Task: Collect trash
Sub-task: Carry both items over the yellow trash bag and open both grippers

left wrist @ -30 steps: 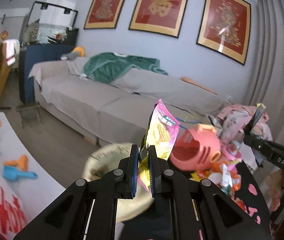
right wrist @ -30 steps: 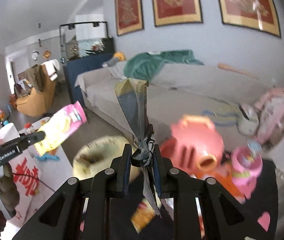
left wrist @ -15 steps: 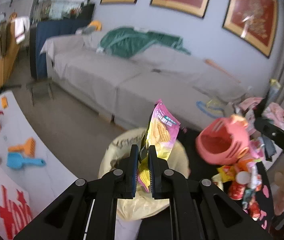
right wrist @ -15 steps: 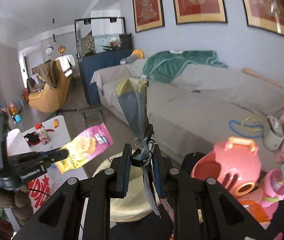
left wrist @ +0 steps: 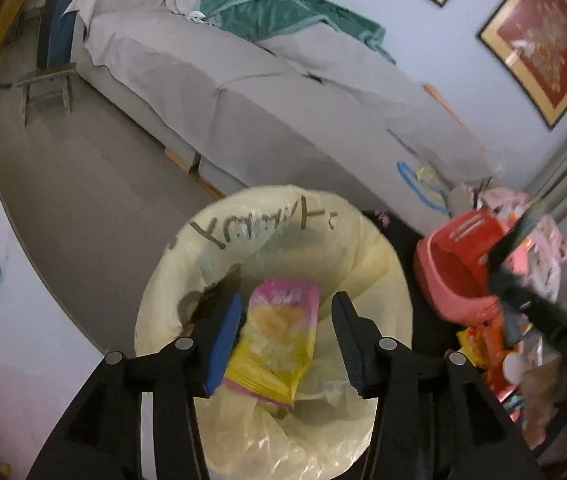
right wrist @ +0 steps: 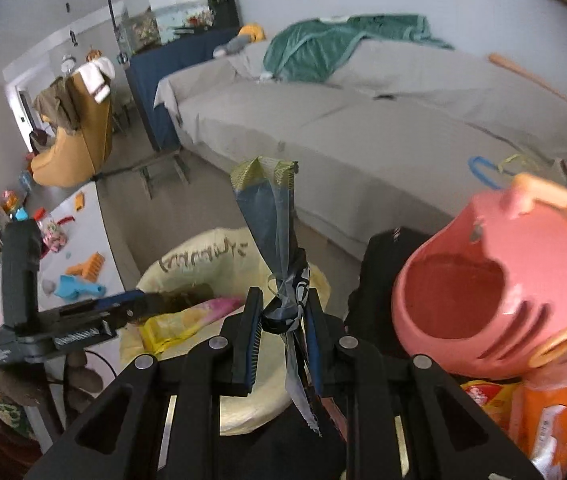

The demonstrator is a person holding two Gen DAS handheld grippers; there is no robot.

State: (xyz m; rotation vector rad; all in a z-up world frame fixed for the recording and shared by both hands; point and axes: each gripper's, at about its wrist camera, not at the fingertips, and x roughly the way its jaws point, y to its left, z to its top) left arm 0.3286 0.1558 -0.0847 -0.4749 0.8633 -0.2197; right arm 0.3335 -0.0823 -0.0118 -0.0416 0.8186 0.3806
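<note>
- My left tool (left wrist: 285, 334) is opening over the yellow-lined bin (left wrist: 383, 252), the pink-and-yellow snack bag (left wrist: 273, 344) apparently loose between its pads.
- My right tool (right wrist: 281, 330) is clamped on a grey-blue wrapper (right wrist: 269, 220).

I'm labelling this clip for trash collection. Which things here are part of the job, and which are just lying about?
Part of the job:
chip bag
bin
knotted wrapper
left hand-held gripper, jaws opening
right hand-held gripper

Lying about:
pink basket
sofa
green blanket

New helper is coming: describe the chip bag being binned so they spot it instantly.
Find the round bin lined with a pale yellow bag, before the grey sofa. Over its mouth, between the left gripper's opening jaws, lies the pink-and-yellow chip bag, the only pink-topped wrapper there.
</note>
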